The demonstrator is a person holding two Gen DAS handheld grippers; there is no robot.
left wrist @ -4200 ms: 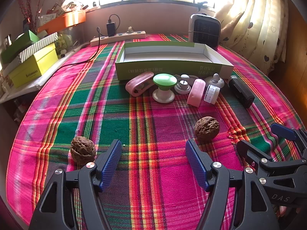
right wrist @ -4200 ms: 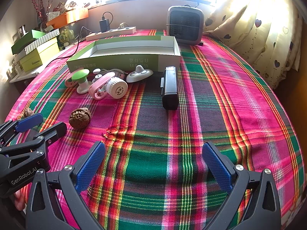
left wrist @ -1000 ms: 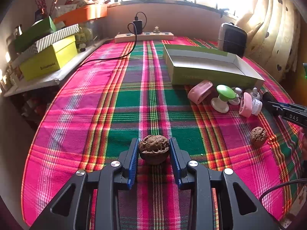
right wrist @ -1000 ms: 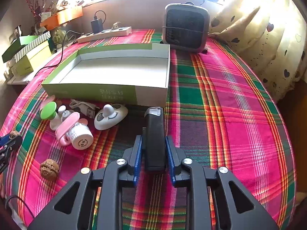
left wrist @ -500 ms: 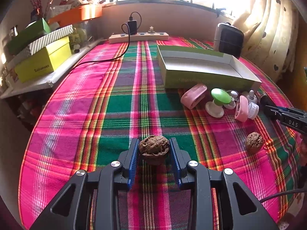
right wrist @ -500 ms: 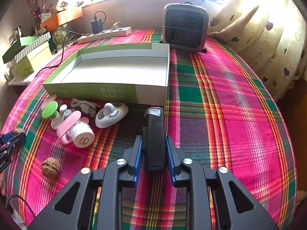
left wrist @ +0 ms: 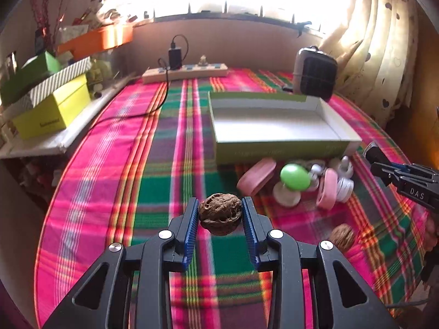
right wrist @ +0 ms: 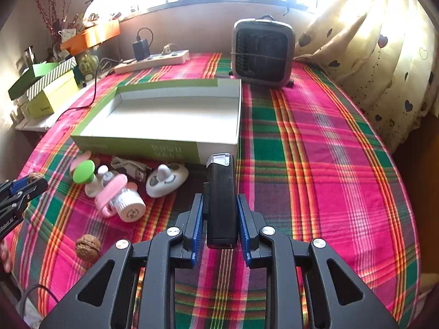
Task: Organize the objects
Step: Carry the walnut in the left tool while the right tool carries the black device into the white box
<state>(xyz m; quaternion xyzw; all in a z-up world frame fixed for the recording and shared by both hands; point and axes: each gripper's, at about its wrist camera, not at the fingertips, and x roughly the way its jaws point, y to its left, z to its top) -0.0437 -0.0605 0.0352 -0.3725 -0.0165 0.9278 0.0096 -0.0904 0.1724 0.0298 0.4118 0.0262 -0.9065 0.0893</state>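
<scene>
My left gripper is shut on a brown walnut and holds it above the plaid cloth, left of the small items. My right gripper is shut on a black oblong device, just in front of the open green-and-white box. The box also shows in the left wrist view. A second walnut lies on the cloth at the left; it shows in the left wrist view too. A green-topped knob, pink cases and white pieces lie in front of the box.
A small dark heater stands behind the box. A power strip with a charger lies at the back. Stacked green and yellow boxes sit on a ledge at the left. Curtains hang at the right.
My left gripper has lifted the walnut and moved right, toward the box and small items. My right gripper holds the black device, now slightly raised and nearer the box.
</scene>
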